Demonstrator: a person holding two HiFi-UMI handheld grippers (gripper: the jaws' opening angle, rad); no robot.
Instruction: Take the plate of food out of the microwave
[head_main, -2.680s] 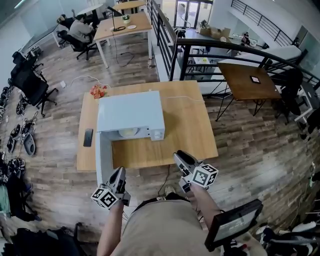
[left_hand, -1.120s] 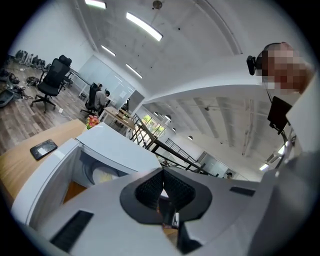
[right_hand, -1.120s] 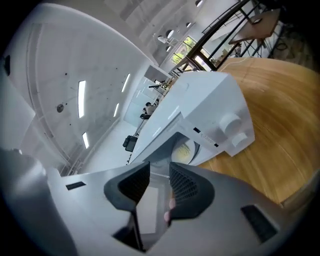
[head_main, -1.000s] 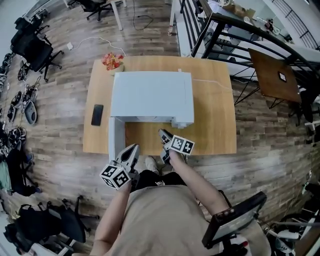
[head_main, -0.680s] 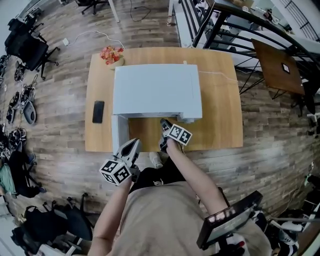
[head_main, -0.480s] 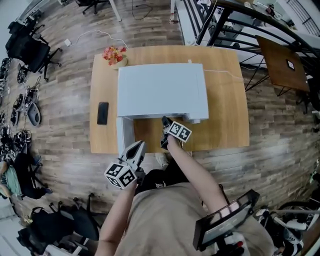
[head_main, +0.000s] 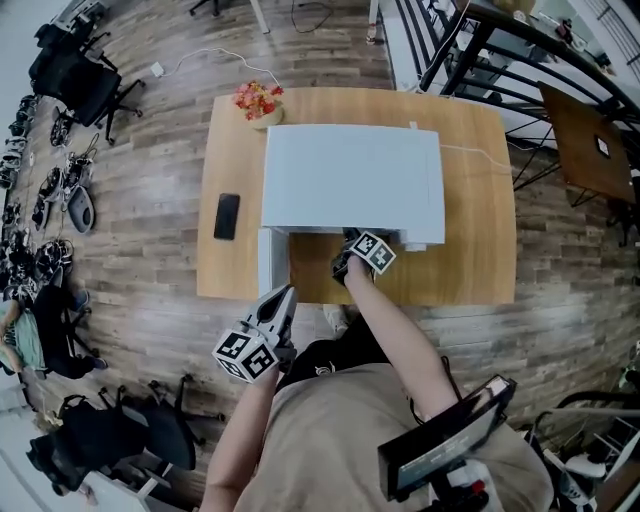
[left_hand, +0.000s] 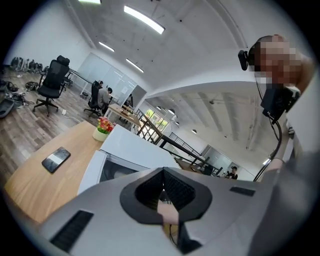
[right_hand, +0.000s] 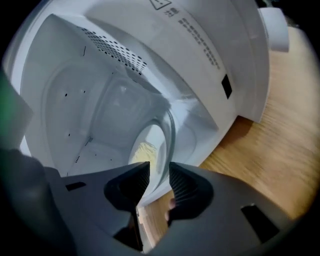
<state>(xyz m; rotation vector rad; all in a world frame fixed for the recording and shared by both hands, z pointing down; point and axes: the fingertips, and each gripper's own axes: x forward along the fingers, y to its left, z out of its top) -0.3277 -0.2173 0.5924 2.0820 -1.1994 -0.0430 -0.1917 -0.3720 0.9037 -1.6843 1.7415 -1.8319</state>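
A boxy white microwave oven (head_main: 350, 180) stands on the light wooden surface (head_main: 470, 200), its white door (head_main: 271, 262) swung open from the left edge of its front towards the person. Inside the microwave's white cavity, on its floor, lies the round pale plate with a glassy rim (right_hand: 169, 131), carrying a small heap of pale yellow food (right_hand: 143, 150). The right tongs (right_hand: 155, 182) are at the microwave's mouth and point into the cavity. Their ridged dark pads stand a narrow gap apart and hold nothing. The near rim of the plate lines up with that gap; it seems to lie just ahead of the pads rather than between them, though the close, tilted view leaves that unsure. The left tongs (left_hand: 162, 175) hang in front of the microwave, off the surface's near edge and near the outer end of the open door, with their pads together and nothing between them. To the left of the microwave a dark flat phone (head_main: 227, 216) lies on the surface. At the microwave's rear left corner stands a small pale pot of red and orange flowers (head_main: 258, 100).
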